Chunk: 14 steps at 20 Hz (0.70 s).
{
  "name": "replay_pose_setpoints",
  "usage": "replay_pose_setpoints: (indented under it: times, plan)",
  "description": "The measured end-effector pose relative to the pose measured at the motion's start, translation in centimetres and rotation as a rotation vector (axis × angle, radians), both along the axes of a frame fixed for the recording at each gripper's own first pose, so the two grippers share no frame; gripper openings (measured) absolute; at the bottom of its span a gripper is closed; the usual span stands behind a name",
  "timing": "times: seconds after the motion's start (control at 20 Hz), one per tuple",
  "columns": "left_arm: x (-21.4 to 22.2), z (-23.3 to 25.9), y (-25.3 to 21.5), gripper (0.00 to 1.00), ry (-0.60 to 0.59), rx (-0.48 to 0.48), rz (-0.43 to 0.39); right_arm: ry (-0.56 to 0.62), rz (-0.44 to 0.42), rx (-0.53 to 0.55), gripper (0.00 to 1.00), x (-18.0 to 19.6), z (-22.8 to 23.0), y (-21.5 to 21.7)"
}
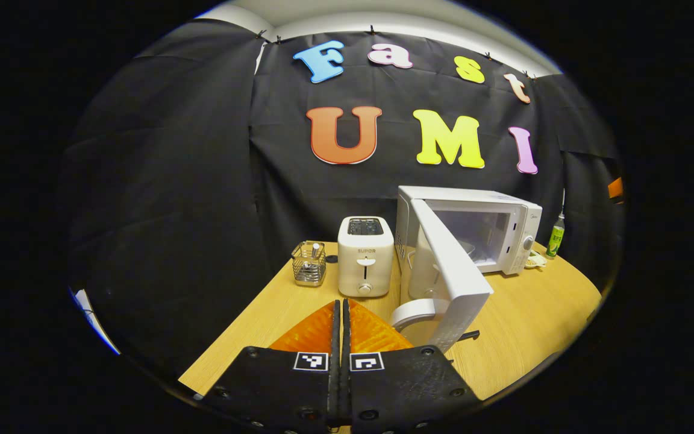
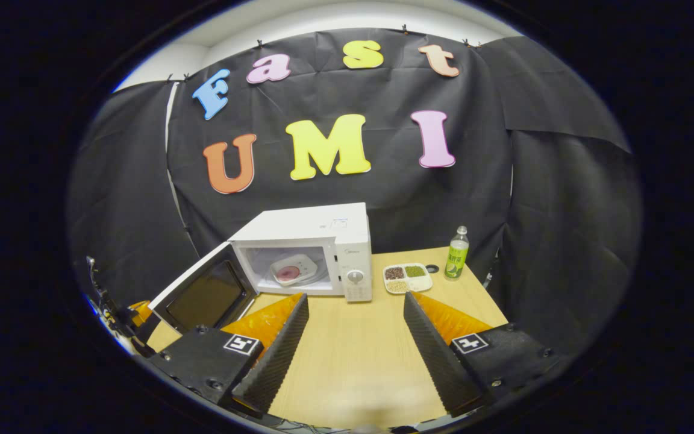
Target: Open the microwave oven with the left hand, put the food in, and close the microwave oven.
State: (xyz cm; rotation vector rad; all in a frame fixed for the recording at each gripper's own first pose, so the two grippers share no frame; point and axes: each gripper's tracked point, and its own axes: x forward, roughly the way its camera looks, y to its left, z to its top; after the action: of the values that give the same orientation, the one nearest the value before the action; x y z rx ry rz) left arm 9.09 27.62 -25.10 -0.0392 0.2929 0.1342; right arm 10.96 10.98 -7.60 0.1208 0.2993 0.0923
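The white microwave (image 2: 323,232) stands at the back of the wooden table (image 2: 353,349) with its door (image 2: 202,295) swung wide open to the left. Inside, a white plate with pink food (image 2: 291,269) rests on the oven floor. My right gripper (image 2: 356,299) is open and holds nothing, a short way in front of the oven's control panel. In the left gripper view, my left gripper (image 1: 342,304) is shut on nothing, low over the table. The open door (image 1: 452,283) and its curved handle (image 1: 413,311) are just to its right.
A white toaster (image 1: 365,256) and a wire basket (image 1: 309,263) stand left of the microwave. To its right lie a divided tray of grains (image 2: 407,278) and a green-labelled bottle (image 2: 456,253). Bare tabletop stretches in front of the oven.
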Motion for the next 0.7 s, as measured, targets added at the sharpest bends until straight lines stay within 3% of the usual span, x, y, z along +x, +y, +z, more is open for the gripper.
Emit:
replay_pose_setpoints:
  times: [0.35, 0.4, 0.45, 0.5, 0.65, 0.7]
  plan:
    - [1.6, 0.3, -3.0, 0.00, -0.010, 0.015, -0.058, 0.007, -0.009, -0.023, 0.92, -0.2, 0.4, -1.0]
    - [1.8, 0.7, -3.8, 0.00, -0.019, -0.001, -0.073, 0.005, -0.013, -0.020, 1.00, -0.2, 0.6, -1.2]
    - [1.7, 0.9, -4.8, 0.00, -0.028, -0.010, -0.091, 0.004, -0.014, -0.018, 1.00, -0.3, 0.7, -1.3]
    - [1.8, 1.0, -5.8, 0.00, -0.035, -0.010, -0.106, 0.001, -0.010, -0.018, 0.92, -0.4, 0.9, -1.3]
    - [1.9, 1.6, -8.9, 0.00, -0.048, -0.007, -0.153, -0.005, -0.004, -0.028, 0.92, -0.5, 1.3, -1.7]
    - [1.9, 1.8, -10.1, 0.00, -0.055, -0.015, -0.173, -0.006, -0.001, -0.028, 1.00, -0.6, 1.3, -1.8]
